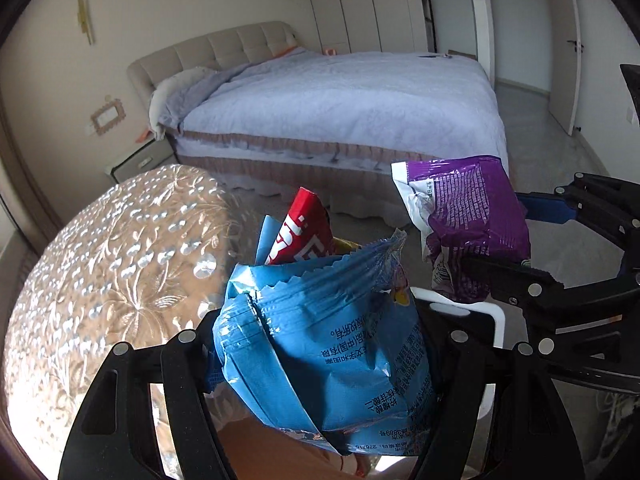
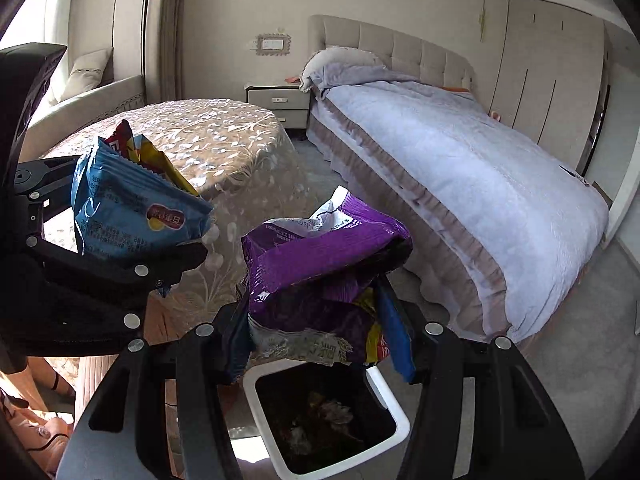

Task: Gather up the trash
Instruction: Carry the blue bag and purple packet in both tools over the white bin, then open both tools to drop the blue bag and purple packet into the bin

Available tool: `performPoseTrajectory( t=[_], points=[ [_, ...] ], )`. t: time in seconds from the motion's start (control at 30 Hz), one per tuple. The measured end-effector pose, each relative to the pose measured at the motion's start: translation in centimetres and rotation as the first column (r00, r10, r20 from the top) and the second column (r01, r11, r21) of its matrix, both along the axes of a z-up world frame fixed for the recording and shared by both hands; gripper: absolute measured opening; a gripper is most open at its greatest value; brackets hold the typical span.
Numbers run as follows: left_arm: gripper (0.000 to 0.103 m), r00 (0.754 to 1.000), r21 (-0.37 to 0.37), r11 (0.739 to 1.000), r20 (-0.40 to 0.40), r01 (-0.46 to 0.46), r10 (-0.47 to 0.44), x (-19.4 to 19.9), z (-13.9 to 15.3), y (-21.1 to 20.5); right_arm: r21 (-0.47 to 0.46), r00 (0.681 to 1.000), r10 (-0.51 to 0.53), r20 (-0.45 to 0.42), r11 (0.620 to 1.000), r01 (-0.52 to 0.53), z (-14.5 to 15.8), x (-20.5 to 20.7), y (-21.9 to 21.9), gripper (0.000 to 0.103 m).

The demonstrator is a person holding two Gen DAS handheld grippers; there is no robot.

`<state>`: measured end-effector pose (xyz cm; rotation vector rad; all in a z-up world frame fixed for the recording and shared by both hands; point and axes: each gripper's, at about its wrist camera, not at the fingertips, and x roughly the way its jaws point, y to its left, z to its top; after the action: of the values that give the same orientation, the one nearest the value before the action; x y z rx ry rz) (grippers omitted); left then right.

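My left gripper [image 1: 320,344] is shut on a bunch of wrappers: a crumpled blue snack bag [image 1: 328,352] in front, a red wrapper [image 1: 300,236] behind it and a bit of yellow. The same bunch [image 2: 132,208] shows at the left of the right wrist view, held by the left gripper [image 2: 132,256]. My right gripper [image 2: 320,336] is shut on a purple snack bag [image 2: 320,256] together with blue and yellow wrappers [image 2: 396,336]. That purple bag [image 1: 476,220] appears at the right in the left wrist view. A white-rimmed trash bin [image 2: 384,392] with dark contents stands open right below the purple bag.
A round table with a shiny floral cloth [image 2: 208,136] stands just behind the bin. A bed with a lilac cover [image 2: 460,160] fills the right side, a bedside cabinet [image 2: 280,100] beyond. Grey floor [image 2: 580,340] lies between bed and bin. A person's hand and orange clothing [image 2: 36,440] show bottom left.
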<state>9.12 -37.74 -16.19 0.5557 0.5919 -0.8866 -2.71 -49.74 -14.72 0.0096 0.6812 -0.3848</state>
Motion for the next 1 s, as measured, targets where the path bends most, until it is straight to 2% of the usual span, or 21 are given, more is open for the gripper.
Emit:
performPoseTrajectory(
  t=[0.27,0.5,0.53,0.57,0.6,0.67,0.7,0.8,0.9,1.0],
  points=[
    [0.07,0.994,0.093,0.991,-0.059,0.099,-0.094,-0.8,-4.8,-4.3,0.028,0.991,-0.085,-0.1,0.996,0.088,-4.5,-1.5,-3.3,0.057],
    [0.071,0.972,0.18,0.962,-0.152,0.205,-0.178,-1.1,-10.1,-6.9,0.079,0.969,-0.106,-0.225,0.989,0.126,-10.6,-2.2,-4.9,0.057],
    [0.077,0.964,0.19,0.954,-0.173,0.233,-0.201,-1.2,-10.8,-7.3,0.074,0.964,-0.108,-0.242,0.989,0.13,-11.2,-2.3,-5.0,0.057],
    [0.086,0.953,0.194,0.944,-0.198,0.266,-0.228,-1.4,-11.5,-7.6,0.062,0.956,-0.111,-0.272,0.989,0.133,-12.2,-2.4,-5.0,0.057],
    [0.092,0.944,0.202,0.935,-0.216,0.292,-0.248,-1.5,-12.2,-8.0,0.06,0.945,-0.105,-0.31,0.99,0.13,-13.2,-2.5,-5.0,0.06],
    [0.096,0.942,0.229,0.925,-0.216,0.304,-0.257,-1.8,-13.3,-8.4,0.02,0.923,-0.124,-0.364,0.99,0.141,-14.8,-2.8,-5.0,0.081],
    [0.096,0.941,0.238,0.921,-0.216,0.309,-0.259,-2.4,-13.7,-8.5,-0.016,0.916,-0.144,-0.375,0.989,0.148,-15.3,-3.1,-4.9,0.1],
    [0.098,0.939,0.246,0.917,-0.223,0.314,-0.262,-3.0,-14.3,-8.8,-0.04,0.898,-0.167,-0.407,0.985,0.165,-16.2,-3.5,-5.0,0.098],
    [0.098,0.943,0.236,0.922,-0.203,0.309,-0.264,-3.1,-13.9,-8.5,-0.027,0.905,-0.174,-0.388,0.984,0.177,-15.7,-3.7,-5.4,0.098],
    [0.098,0.953,0.207,0.937,-0.176,0.282,-0.247,-2.8,-12.2,-7.9,-0.04,0.92,-0.182,-0.347,0.983,0.179,-14.3,-3.5,-5.2,0.098]
  ],
)
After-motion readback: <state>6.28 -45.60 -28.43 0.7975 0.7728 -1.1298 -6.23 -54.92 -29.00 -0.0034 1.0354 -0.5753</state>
